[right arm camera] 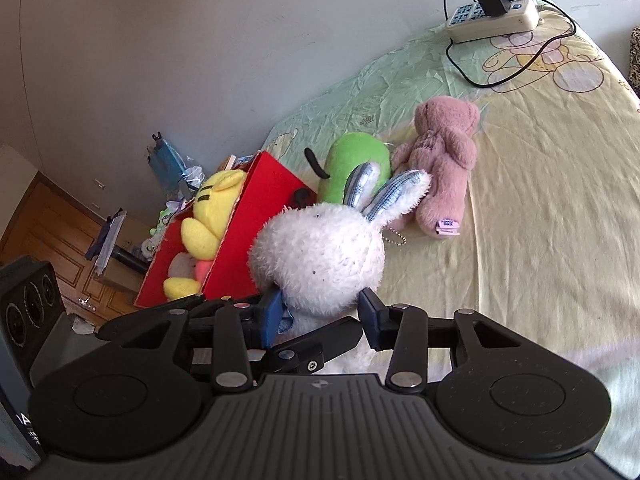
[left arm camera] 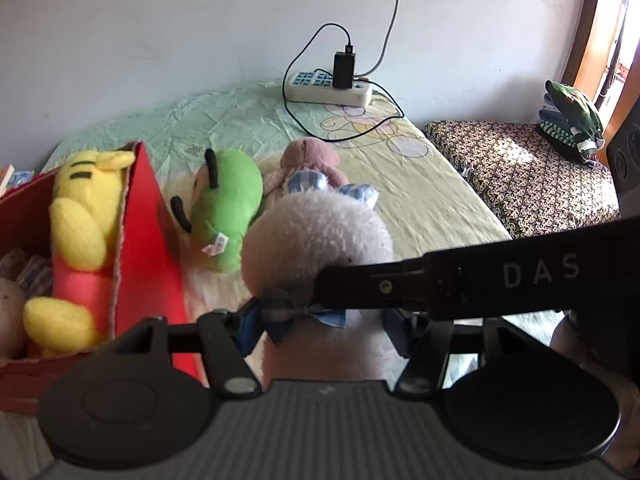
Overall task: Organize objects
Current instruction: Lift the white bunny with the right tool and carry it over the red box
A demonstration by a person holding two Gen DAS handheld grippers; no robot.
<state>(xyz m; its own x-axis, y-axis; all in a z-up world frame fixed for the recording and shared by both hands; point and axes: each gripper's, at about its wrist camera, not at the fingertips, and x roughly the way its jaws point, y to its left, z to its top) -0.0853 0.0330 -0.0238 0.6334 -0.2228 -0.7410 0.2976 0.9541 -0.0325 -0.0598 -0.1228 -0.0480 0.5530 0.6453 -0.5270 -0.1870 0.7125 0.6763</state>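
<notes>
A white plush rabbit (left arm camera: 316,236) with blue-checked ears and a blue bow is held above the bed; it also shows in the right wrist view (right arm camera: 320,256). My left gripper (left arm camera: 320,326) is shut on its neck at the bow. My right gripper (right arm camera: 320,316) is shut on the rabbit's neck from the other side, and its finger crosses the left wrist view. A red box (left arm camera: 148,216) at the left holds a yellow plush (left arm camera: 84,208). A green plush (left arm camera: 224,196) and a pink bear (right arm camera: 444,152) lie on the bed.
A power strip (left arm camera: 330,88) with a black charger and cables lies at the bed's far edge by the wall. A patterned mattress (left arm camera: 520,168) with folded clothes (left arm camera: 572,120) sits to the right. A black speaker (right arm camera: 28,300) and wooden furniture are at the left.
</notes>
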